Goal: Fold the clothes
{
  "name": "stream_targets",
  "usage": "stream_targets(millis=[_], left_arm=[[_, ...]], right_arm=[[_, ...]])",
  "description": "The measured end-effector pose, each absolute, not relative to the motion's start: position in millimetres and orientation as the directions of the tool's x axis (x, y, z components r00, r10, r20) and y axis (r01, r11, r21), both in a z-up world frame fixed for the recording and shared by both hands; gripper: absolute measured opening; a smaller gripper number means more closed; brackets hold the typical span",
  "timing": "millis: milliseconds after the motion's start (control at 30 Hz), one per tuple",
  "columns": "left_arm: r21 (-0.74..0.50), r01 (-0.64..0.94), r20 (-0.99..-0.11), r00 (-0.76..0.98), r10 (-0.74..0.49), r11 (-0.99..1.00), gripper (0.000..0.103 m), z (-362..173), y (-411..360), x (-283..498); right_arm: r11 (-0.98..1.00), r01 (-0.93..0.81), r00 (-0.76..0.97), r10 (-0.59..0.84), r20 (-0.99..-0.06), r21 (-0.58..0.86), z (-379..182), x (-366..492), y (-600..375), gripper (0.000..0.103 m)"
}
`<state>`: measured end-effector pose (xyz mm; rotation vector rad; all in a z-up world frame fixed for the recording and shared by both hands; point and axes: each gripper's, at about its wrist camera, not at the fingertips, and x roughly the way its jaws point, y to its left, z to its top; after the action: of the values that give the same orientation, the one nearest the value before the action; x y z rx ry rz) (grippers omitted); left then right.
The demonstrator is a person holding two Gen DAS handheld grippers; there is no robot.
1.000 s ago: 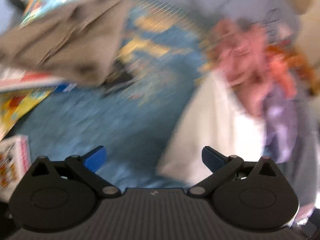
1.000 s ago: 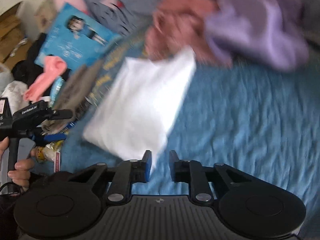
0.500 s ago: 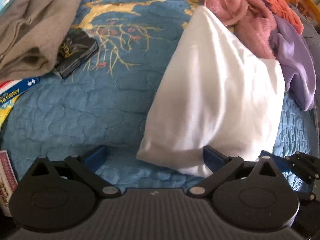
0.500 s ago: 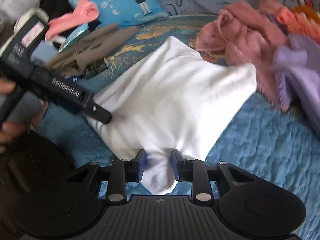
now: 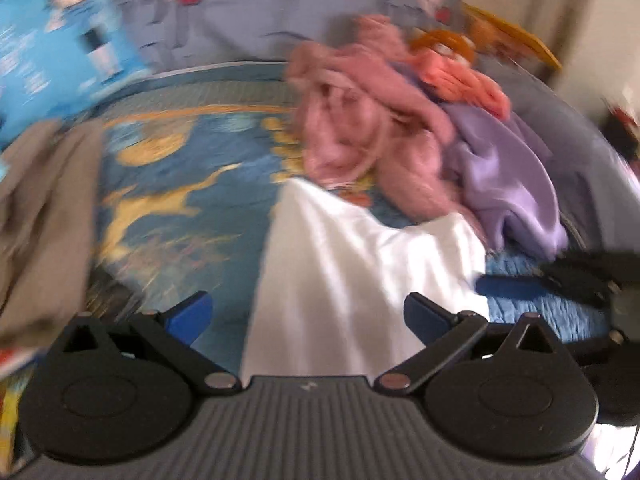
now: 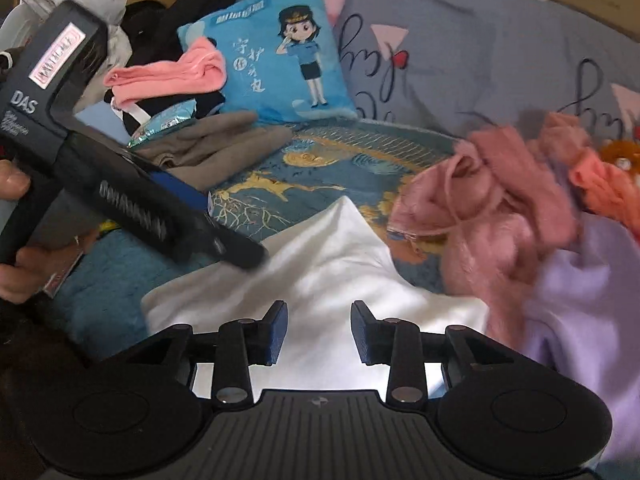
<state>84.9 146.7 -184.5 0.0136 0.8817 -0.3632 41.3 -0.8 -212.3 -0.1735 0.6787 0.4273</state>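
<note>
In the left wrist view, the left gripper [image 5: 308,314] occupies the bottom of the frame with its blue-padded fingers [image 5: 191,314] spread wide; the folded white cloth garment [image 5: 352,280] lies between them, and its near edge is cut off behind the gripper body. In the right wrist view, the right gripper [image 6: 319,332] sits at bottom centre with its jaws parted and nothing pinched between them; the white garment [image 6: 320,276] lies directly ahead, and its near portion is hidden under the fingers. At centre right of the left view, a dark blurred shape with a blue pad [image 5: 516,286] meets the garment's right edge; contact cannot be confirmed because of motion blur. In the right view, the left device crosses from upper left to centre, its tip at the garment's left edge. The garment rests on a blue quilted bedspread with gold embroidery [image 6: 280,184]. Beyond it, at right, lies a fuzzy pink garment [image 6: 496,204] beside a lavender garment [image 6: 580,300], both blurred. At left centre lies a grey-brown folded garment [image 6: 216,144]. Farthest back stands a blue cushion printed with a cartoon officer [image 6: 272,52].
</note>
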Motion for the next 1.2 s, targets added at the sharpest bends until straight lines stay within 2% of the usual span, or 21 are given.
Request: stream_targets(millis=[100,167,233,300,400,500,633,700,733,800,900,1033,1133,1200], left_arm=[[-0.06,0.311,-0.826,0.518,-0.222,0.949,0.103,-218,133,110],[-0.017,0.307,-0.863,0.476,-0.169,0.951,0.103,-238,125,125],[-0.05,0.275,-0.884,0.436,-0.171,0.96,0.103,-247,134,134],[-0.112,0.193,-0.894,0.409,-0.184,0.975,0.103,-245,150,144],[-0.074,0.163,-0.866,0.479,-0.145,0.984,0.103,-227,159,141],[-0.05,0.162,-0.847,0.516,-0.127,0.985,0.103,-219,157,142],[-0.049,0.19,-0.825,0.545,-0.147,0.981,0.103,-210,152,136],[-0.063,0.197,-0.828,0.537,-0.162,0.978,0.103,-209,154,138],[-0.083,0.188,-0.837,0.521,-0.171,0.979,0.103,-212,157,140],[-0.099,0.133,-0.858,0.491,-0.152,0.986,0.103,-216,168,144],[-0.078,0.055,-0.873,0.478,-0.095,0.995,0.103,-222,181,151],[-0.125,0.057,-0.877,0.46,-0.137,0.991,0.103,-222,183,151],[-0.084,0.06,-0.892,0.441,-0.102,0.995,0.103,-223,175,143],[-0.087,0.053,-0.901,0.423,-0.101,0.995,0.103,-225,174,137]], right_arm=[[0.903,-0.43,0.673,0.301,-0.676,-0.027,-238,51,-6,0.037],[0.919,-0.395,0.676,0.302,-0.672,0.016,-244,49,-18,0.039],[0.941,-0.332,0.68,0.286,-0.675,0.064,-241,46,-30,0.039],[0.953,-0.301,0.711,0.25,-0.658,0.037,-230,41,-32,0.039],[0.944,-0.329,0.761,0.262,-0.594,-0.006,-213,40,-27,0.039],[0.921,-0.39,0.76,0.312,-0.571,-0.017,-209,63,-17,0.039],[0.877,-0.478,0.696,0.339,-0.633,-0.055,-228,98,1,0.038],[0.889,-0.455,0.673,0.298,-0.677,-0.06,-240,109,-5,0.046],[0.916,-0.402,0.673,0.29,-0.68,-0.007,-240,113,-14,0.052],[0.951,-0.296,0.687,0.279,-0.671,0.092,-231,113,-28,0.049],[0.942,-0.314,0.739,0.322,-0.592,0.12,-214,104,-31,0.047],[0.915,-0.401,0.739,0.355,-0.572,0.049,-211,124,-6,0.048],[0.894,-0.447,0.723,0.354,-0.593,-0.011,-218,150,16,0.046],[0.883,-0.465,0.7,0.327,-0.635,-0.059,-228,167,27,0.038]])
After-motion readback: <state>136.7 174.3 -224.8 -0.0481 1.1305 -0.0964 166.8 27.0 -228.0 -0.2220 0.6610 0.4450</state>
